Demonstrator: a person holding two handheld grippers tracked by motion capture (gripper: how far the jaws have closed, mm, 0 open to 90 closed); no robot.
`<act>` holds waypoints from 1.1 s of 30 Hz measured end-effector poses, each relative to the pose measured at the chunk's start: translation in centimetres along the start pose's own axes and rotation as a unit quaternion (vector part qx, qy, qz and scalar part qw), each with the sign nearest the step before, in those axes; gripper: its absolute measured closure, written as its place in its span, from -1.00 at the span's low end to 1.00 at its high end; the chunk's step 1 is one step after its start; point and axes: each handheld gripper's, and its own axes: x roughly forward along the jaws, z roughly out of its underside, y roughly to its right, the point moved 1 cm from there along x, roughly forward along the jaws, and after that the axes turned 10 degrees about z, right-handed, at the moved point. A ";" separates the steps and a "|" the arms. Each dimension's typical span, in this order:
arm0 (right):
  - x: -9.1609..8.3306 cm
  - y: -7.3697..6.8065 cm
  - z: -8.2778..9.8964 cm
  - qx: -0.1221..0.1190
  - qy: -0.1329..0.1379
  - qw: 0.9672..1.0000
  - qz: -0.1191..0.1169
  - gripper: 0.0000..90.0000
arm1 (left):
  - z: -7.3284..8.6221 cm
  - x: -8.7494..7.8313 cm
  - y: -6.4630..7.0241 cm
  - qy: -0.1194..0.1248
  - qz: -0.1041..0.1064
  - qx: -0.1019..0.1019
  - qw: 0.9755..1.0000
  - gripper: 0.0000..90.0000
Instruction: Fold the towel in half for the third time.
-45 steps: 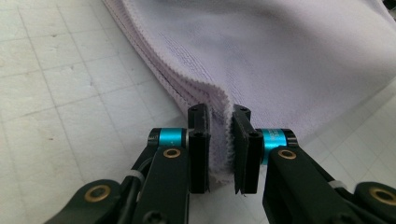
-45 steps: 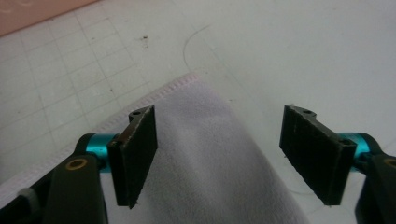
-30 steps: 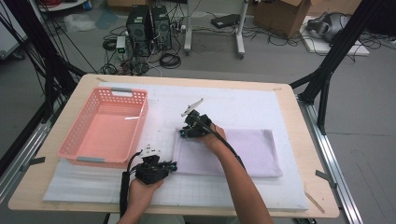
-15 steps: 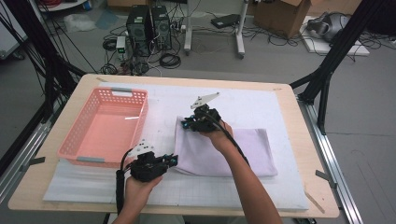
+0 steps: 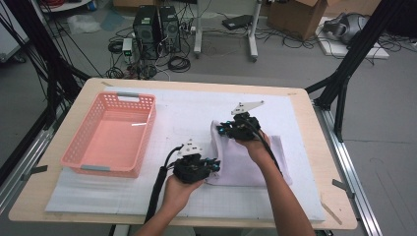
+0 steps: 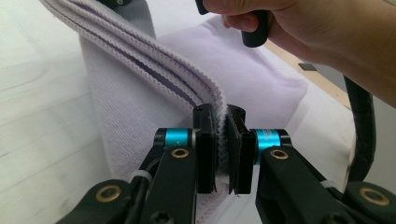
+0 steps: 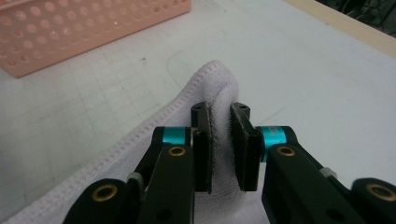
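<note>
A pale lilac towel [image 5: 246,160] lies folded on the white mat, right of centre, its left edge lifted off the surface. My left gripper [image 5: 216,167] is shut on the near left corner of the towel [image 6: 154,79]; its pads [image 6: 205,154] pinch the stitched hem. My right gripper [image 5: 222,129] is shut on the far left corner of the towel [image 7: 212,81], which bulges up between its pads [image 7: 245,149]. In the left gripper view, the person's right hand [image 6: 299,28] shows above the raised cloth.
A pink plastic basket [image 5: 112,135] stands empty on the left of the mat [image 5: 187,108]; its perforated wall [image 7: 70,32] shows in the right gripper view. The table's wooden edge [image 5: 324,147] runs along the right. Cables and computer cases lie on the floor behind.
Both grippers have moved to the right and risen, carrying the towel's left edge up and over toward the right. The towel's flat part has become shorter.
</note>
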 end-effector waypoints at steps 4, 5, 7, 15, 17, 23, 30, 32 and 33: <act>-1.3 1.3 1.2 0.010 0.004 1.000 0.015 0.78 | -1.0 2.0 0.7 -0.013 0.010 0.011 1.000 0.84; -1.6 1.6 1.4 0.015 0.005 1.000 0.019 0.78 | -1.2 2.5 0.9 -0.013 0.012 0.013 1.000 0.84; -2.1 2.0 1.9 0.017 0.004 1.000 0.025 0.78 | -1.5 3.3 1.2 -0.016 0.015 0.016 1.000 0.84; -3.6 3.7 3.7 0.021 -0.001 0.999 0.042 0.78 | -1.8 6.5 2.2 -0.030 0.014 0.034 0.999 0.84; -3.9 4.1 4.1 0.023 -0.001 0.999 0.046 0.78 | -1.8 7.3 2.4 -0.036 0.013 0.038 0.999 0.84; -4.4 4.9 5.3 0.035 -0.006 0.998 0.056 0.78 | -1.7 9.1 2.7 -0.042 0.009 0.034 0.999 0.83; -5.4 6.4 6.7 0.039 -0.019 0.996 0.073 0.78 | -1.9 8.5 3.3 -0.016 0.004 0.062 0.998 0.23; -5.7 6.8 7.0 0.043 -0.021 0.996 0.078 0.78 | -2.1 7.7 3.3 -0.005 0.000 0.072 0.997 0.06; -5.8 7.0 7.2 0.045 -0.020 0.995 0.082 0.78 | -2.1 7.4 3.4 -0.001 -0.002 0.076 0.997 0.02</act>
